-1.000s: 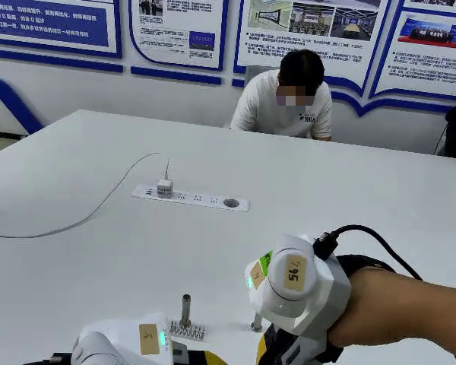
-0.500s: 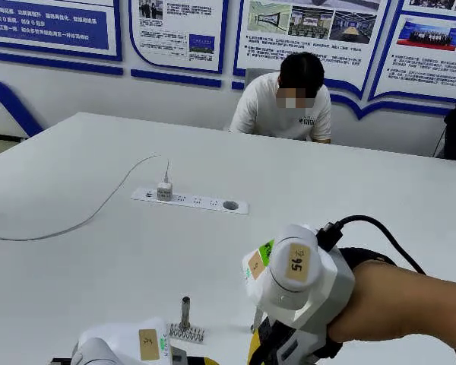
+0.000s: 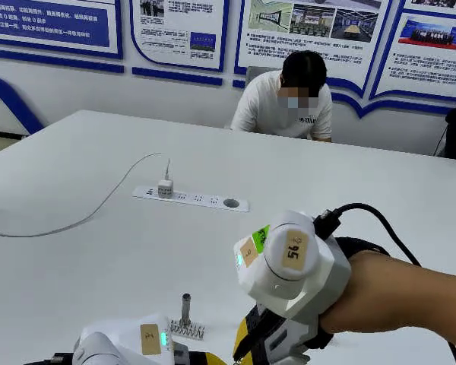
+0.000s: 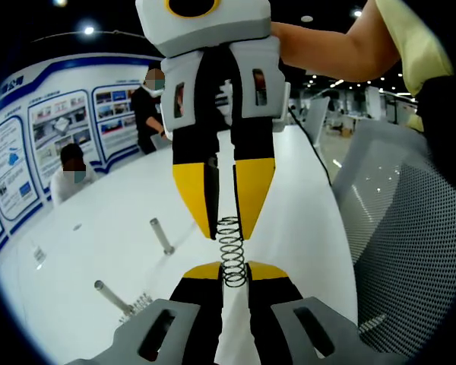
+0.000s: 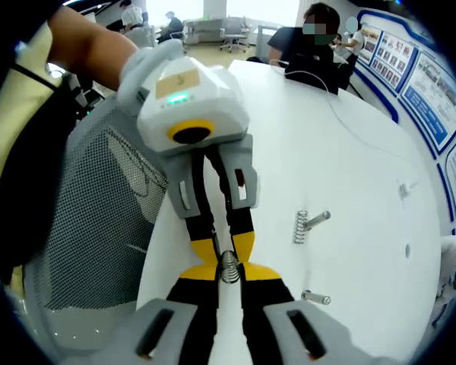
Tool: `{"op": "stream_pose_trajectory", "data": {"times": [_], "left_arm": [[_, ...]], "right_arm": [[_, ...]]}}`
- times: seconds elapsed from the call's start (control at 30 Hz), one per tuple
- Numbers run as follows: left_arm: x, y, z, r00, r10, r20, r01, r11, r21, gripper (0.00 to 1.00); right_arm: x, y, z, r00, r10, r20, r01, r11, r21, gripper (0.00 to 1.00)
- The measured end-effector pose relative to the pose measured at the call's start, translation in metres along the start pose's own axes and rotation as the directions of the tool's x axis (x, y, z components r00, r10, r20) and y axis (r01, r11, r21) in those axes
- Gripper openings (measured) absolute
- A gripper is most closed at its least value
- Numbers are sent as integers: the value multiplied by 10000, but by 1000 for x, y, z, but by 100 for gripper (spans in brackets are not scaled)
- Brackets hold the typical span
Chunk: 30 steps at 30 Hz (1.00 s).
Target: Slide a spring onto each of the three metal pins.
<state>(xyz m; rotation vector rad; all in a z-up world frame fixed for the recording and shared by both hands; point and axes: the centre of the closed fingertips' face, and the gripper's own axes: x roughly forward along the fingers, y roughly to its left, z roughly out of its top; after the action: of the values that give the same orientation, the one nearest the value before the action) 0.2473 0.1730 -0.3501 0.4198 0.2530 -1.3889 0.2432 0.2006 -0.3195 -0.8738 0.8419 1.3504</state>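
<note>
1. By my reading, no pin is done yet. In the left gripper view the far pin (image 4: 162,236), at 10 o'clock from the held spring (image 4: 232,255), and the near pin (image 4: 110,296), at 8 o'clock, both stand bare. I cannot make out a third pin.
2. The left hand-held gripper (image 4: 232,275) is pinched tight on the held spring's lower end. The right hand-held gripper (image 4: 228,228) is pinched on its upper end. The spring spans the gap between them above the bench (image 3: 99,175), well apart from the pins.
3. A loose spring (image 3: 187,330) lies flat at 6 o'clock of the near pin's foot, not threaded on.
4. All three pins are likely left to do.
5. No tray or box holds the parts; they sit straight on the bench.
</note>
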Motion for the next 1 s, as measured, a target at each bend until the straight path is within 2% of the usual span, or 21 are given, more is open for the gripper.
{"op": "stream_pose_trajectory", "data": {"times": [0.33, 0.47, 1.0], "left_arm": [[0, 1, 1, 9999, 26, 149, -25, 9999, -110, 11], [0, 1, 1, 9998, 12, 207, -8, 9999, -164, 11], [-1, 3, 6, 9987, 82, 494, -58, 9987, -498, 11]], "right_arm": [[1, 1, 5, 10000, 22, 14, -22, 10000, -62, 12], [2, -1, 3, 10000, -22, -53, 22, 10000, -2, 15], [6, 1, -2, 9999, 61, -119, -61, 10000, 58, 14]]}}
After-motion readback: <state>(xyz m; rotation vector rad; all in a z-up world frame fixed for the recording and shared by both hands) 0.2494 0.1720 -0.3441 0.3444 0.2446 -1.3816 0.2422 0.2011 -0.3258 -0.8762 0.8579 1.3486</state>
